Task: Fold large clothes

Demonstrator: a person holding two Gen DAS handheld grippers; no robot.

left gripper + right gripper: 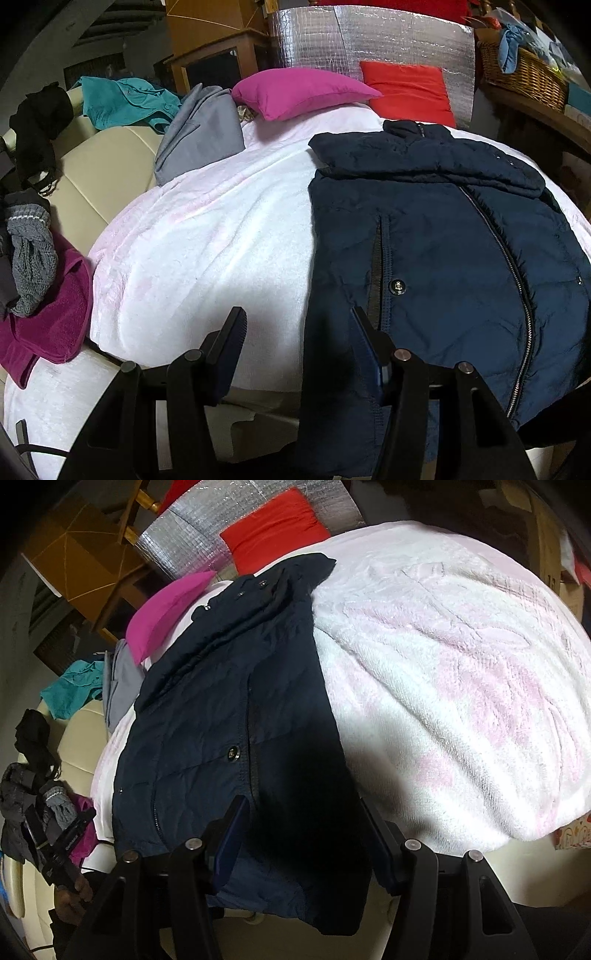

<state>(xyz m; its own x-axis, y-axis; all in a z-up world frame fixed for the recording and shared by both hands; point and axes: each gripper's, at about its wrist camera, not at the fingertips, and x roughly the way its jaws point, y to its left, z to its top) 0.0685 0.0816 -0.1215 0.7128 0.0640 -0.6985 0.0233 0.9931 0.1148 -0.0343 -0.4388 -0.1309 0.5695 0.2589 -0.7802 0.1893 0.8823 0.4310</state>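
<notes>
across the white blanket (pixel 207 236) lay the navy jacket (pixel 443 251), zipped and flat, its hem hanging over the near edge. the left gripper (pixel 299 332) stood wide, jaws apart around the jacket's left edge without closing on it. the right gripper (pixel 304 821) was likewise wide over the jacket's other side (pixel 229 716). only the left view showed the wicker basket (pixel 524 74) and maroon towel (pixel 48 325); only the right view showed the left hand (pixel 72 897) on its tool and the blanket's broad bare stretch (pixel 461 672). a magenta pillow (pixel 299 92) sat behind.
</notes>
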